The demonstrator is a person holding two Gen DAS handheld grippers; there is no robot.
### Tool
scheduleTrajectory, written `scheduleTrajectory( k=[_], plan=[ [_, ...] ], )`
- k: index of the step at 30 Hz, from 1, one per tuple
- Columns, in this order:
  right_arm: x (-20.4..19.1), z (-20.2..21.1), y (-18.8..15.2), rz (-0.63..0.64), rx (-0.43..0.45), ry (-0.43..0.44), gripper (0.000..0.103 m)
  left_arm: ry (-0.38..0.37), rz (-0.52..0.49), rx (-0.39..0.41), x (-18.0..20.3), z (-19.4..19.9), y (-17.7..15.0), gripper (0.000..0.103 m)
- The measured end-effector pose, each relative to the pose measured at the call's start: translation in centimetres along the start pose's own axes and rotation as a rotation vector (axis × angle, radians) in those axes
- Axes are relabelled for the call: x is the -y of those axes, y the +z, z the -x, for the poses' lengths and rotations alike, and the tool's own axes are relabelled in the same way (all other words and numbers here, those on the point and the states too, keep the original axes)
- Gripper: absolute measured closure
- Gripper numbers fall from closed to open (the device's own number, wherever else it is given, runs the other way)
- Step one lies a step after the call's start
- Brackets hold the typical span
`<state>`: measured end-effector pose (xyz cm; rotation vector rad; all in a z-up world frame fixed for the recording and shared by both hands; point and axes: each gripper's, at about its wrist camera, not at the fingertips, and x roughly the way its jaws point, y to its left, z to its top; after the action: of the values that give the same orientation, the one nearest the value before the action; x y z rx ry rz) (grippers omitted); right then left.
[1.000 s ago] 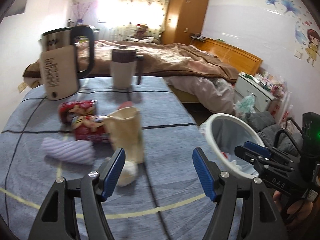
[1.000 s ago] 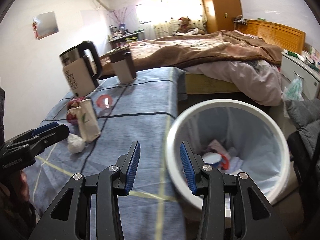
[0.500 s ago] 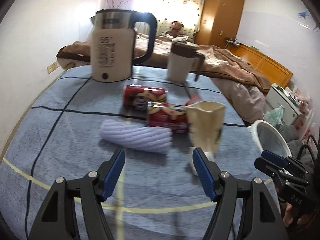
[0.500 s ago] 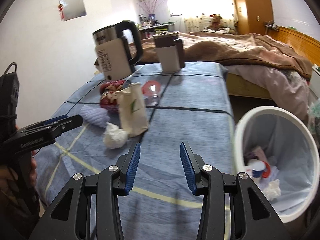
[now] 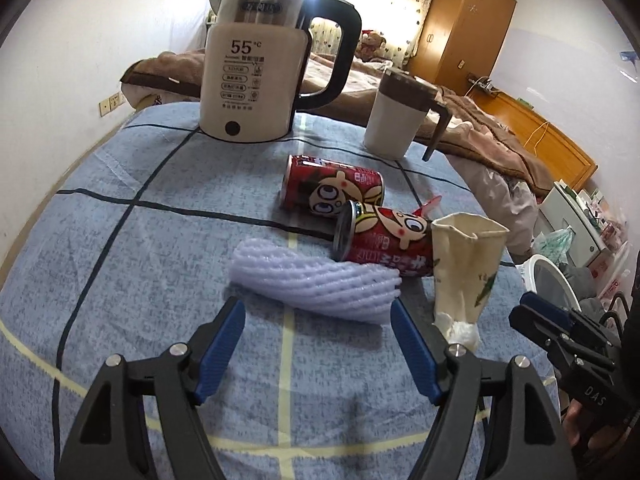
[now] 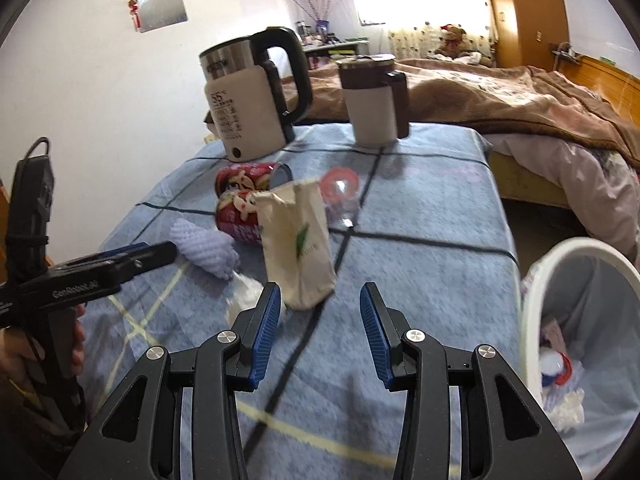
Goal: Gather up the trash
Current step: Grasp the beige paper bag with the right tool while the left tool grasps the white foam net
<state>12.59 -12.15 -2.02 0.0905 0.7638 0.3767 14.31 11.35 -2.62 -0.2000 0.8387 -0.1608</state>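
I've got the left tongs lined up on the purple foam sleeve, which lies on its side on the blue-checked surface, just in front of the two red cans. The left tongs have just been spreading wider and nothing's between the pads yet (the sleeve sits just beyond the tips). Right tongs are spread too, empty, pointing at the crumpled paper bag w/ a white tissue wad just to its left. The bin waits off the right edge of the surface, already w/ some rubbish inside. To do this well, I reckon: bring the left tongs down over the sleeve's middle, across its short axis, since foam squashes and could slip out at an end. Keep clear of the near can, which touches the sleeve's far side, so it doesn't roll. For the right, I'd take the bag around its midsection, not its flimsy top rim. Kettle and mug at the back stay put, imo not trash.
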Motion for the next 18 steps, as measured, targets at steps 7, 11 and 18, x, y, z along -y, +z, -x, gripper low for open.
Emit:
scheduleTrajectory(
  k=[7, 11, 18],
  plan=[
    [0.2, -2.2, 1.4, -0.026, -0.03, 0.025, 0.048, -0.014, 0.108, -0.016, -0.8, -1.9, 1.2, 0.026],
    [0.1, -3.0, 1.8, -0.024, -0.039, 0.028, 0.048, -0.029, 0.146, -0.035, -1.1, -2.9, 1.5, 0.026],
    [0.4, -4.3, 2.1, -0.038, -0.057, 0.008, 0.048, -0.046, 0.214, -0.063, -2.0, -4.3, 1.8, 0.026]
  ],
)
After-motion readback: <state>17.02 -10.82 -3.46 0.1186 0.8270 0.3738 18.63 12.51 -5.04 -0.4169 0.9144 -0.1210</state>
